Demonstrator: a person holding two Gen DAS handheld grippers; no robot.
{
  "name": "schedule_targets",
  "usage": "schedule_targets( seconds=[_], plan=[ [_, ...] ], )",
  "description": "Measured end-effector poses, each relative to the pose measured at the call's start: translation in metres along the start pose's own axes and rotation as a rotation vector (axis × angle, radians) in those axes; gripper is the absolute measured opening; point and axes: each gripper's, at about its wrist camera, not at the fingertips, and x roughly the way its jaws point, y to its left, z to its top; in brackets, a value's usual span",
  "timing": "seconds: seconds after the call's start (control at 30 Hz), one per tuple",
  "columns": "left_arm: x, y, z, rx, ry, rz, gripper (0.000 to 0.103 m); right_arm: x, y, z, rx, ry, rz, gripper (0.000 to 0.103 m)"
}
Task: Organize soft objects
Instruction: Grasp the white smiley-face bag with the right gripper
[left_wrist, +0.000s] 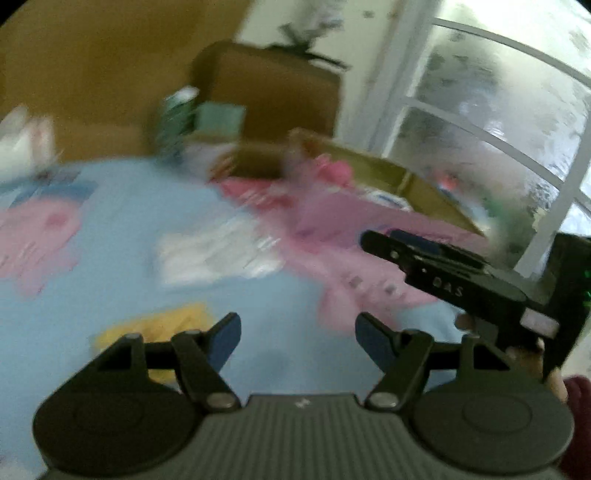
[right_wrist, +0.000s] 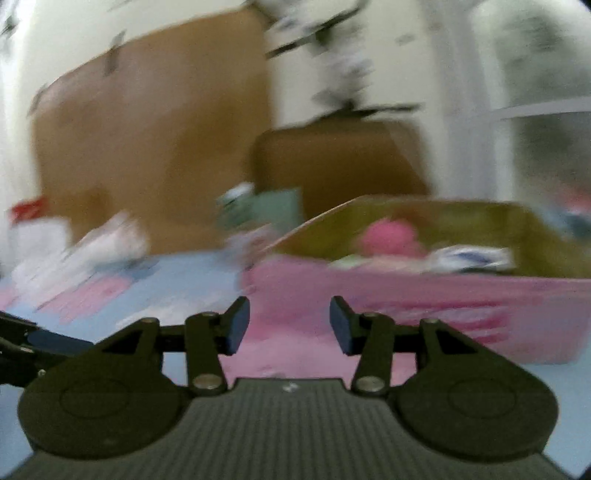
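**Blue bed sheet with soft items, an open box, and two empty grippers**

Blue sheeting (left_wrist: 122, 229), printed with pink cartoon figures, is shown as the working surface; both views are blurred. An open cardboard box (right_wrist: 424, 291) with a pink outer wall is seen resting on the sheet, and soft items are seen inside it: a bright pink plush shape (right_wrist: 388, 236) and a white-and-blue piece (right_wrist: 472, 258), neither identifiable in detail. On the sheet outside the box, a white cloth-like patch (left_wrist: 218, 254) and a yellow patch (left_wrist: 155, 328) are visible in the left wrist view; what they are cannot be told.

The left gripper (left_wrist: 297, 341) is held above the sheet with its jaws parted and nothing between them, the yellow patch lying just beside its left finger. The right gripper (right_wrist: 290, 325) is pointed at the box's pink wall, its jaws likewise released and empty. It is also seen from the side at the right of the left wrist view, with a hand (left_wrist: 554, 380) partly visible beneath it.

Behind the bed, large brown cardboard boxes (right_wrist: 155, 147) are stood against a pale wall, and a white-framed window (left_wrist: 480, 122) is seen to the right.
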Motion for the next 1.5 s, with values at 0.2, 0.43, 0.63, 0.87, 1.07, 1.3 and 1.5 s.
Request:
schedule_targets(
  seconds=[0.2, 0.43, 0.63, 0.87, 1.07, 1.3, 1.5],
  plan=[
    [-0.026, 0.038, -0.02, -0.087, 0.006, 0.002, 0.068, 0.043, 0.057, 0.008, -0.135, 0.112, 0.132, 0.069],
    [-0.003, 0.057, 0.009, -0.123, -0.042, 0.213, 0.064, 0.11, 0.071, 0.016, -0.108, 0.265, 0.129, 0.072],
    [-0.004, 0.069, 0.012, -0.149, -0.07, 0.246, 0.073, 0.09, 0.069, 0.007, -0.124, 0.239, 0.095, 0.058],
    [-0.029, 0.073, -0.002, -0.208, -0.066, 0.227, 0.076, 0.023, 0.043, -0.017, -0.12, 0.203, 0.019, 0.058],
    [-0.021, 0.031, 0.015, -0.137, -0.03, -0.001, 0.076, -0.038, 0.017, -0.043, -0.077, 0.161, 0.033, 0.071],
    [0.032, -0.032, 0.018, -0.003, 0.109, -0.098, 0.086, -0.063, 0.011, -0.051, -0.087, 0.108, 0.034, 0.089],
    [0.055, -0.051, 0.001, 0.04, 0.156, -0.061, 0.098, -0.045, 0.016, -0.059, -0.107, 0.157, 0.067, 0.09]
  ],
)
